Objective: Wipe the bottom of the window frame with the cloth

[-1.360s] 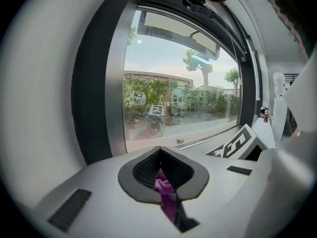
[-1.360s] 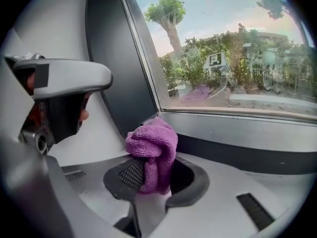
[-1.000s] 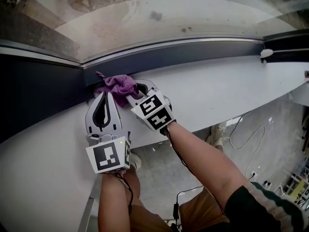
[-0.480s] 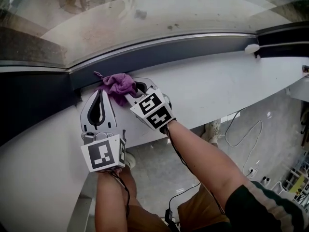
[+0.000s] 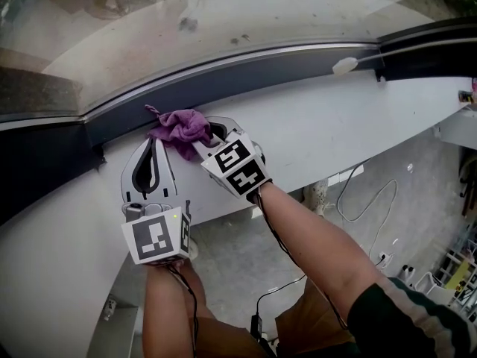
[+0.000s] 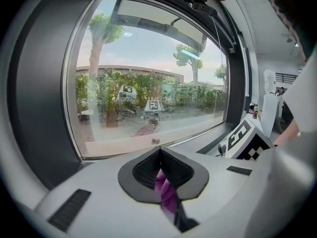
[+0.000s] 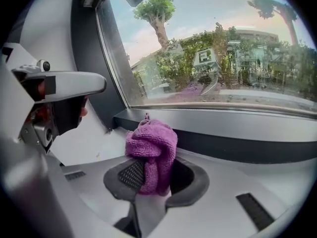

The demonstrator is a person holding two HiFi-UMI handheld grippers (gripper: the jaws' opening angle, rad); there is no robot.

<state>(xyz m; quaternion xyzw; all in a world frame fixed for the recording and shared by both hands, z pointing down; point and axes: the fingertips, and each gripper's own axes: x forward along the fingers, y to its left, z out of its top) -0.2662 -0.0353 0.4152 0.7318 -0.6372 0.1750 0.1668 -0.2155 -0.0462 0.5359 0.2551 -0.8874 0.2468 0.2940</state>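
A bunched purple cloth (image 5: pixel 181 127) rests against the dark bottom rail of the window frame (image 5: pixel 268 71), above the white sill (image 5: pixel 335 125). My right gripper (image 5: pixel 203 135) is shut on the cloth (image 7: pixel 151 148), which bulges out past its jaws (image 7: pixel 156 175). My left gripper (image 5: pixel 154 145) lies just left of it with its jaws together. A thin strip of the purple cloth (image 6: pixel 164 190) shows pinched between them in the left gripper view (image 6: pixel 159 155). The two grippers sit side by side, tips at the rail.
A small white object (image 5: pixel 344 66) sits on the rail far to the right. A joint in the dark frame (image 5: pixel 95 154) lies to the left. Below the sill are a grey floor and loose cables (image 5: pixel 365 207). The glass (image 5: pixel 223 13) stands directly behind the rail.
Both grippers with the cloth have slid rightward along the rail: the frame joint at the left has dropped back and the white object has come closer. Both grips are unchanged.
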